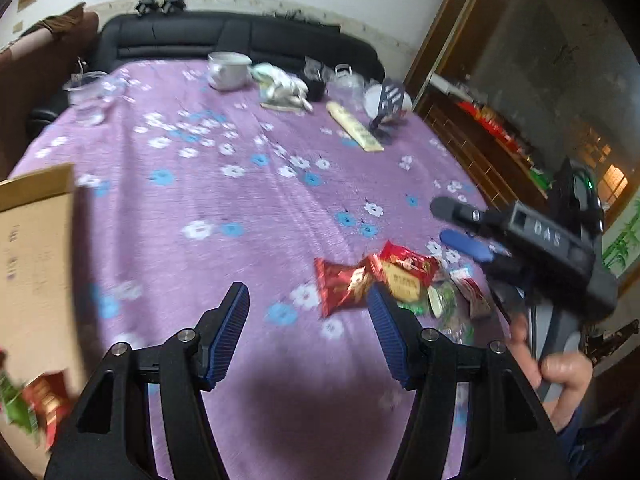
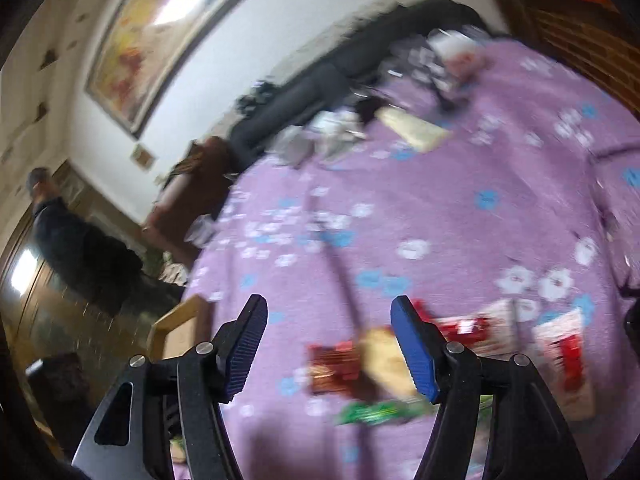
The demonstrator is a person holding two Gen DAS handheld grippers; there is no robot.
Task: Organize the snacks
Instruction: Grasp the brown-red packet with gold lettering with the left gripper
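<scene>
Purple floral cloth covers the counter (image 1: 224,208), and on it, toward our right, lies the loose pile of snack packets (image 1: 384,280): red ones, a yellowish one and some green ones, overlapping. At our left stands a cardboard box (image 1: 36,264) with red and green packets already showing at its lower edge, so we judge the sorting is partly done and we are between picks, reaching for the next packet.

Our left gripper (image 1: 308,312) hangs above the cloth with its jaws wide and nothing between them, its right finger close to the red packet (image 1: 340,288). Our right gripper (image 2: 328,336) is likewise spread wide and empty, hovering over the same pile; in its view a red packet (image 2: 332,364), a pale yellow one and a green packet (image 2: 376,412) lie below its fingers. Both views are blurred.

Next we would need to lower one gripper over a single packet, pinch its crimped edge, and carry it to the box without dragging its neighbours.
</scene>
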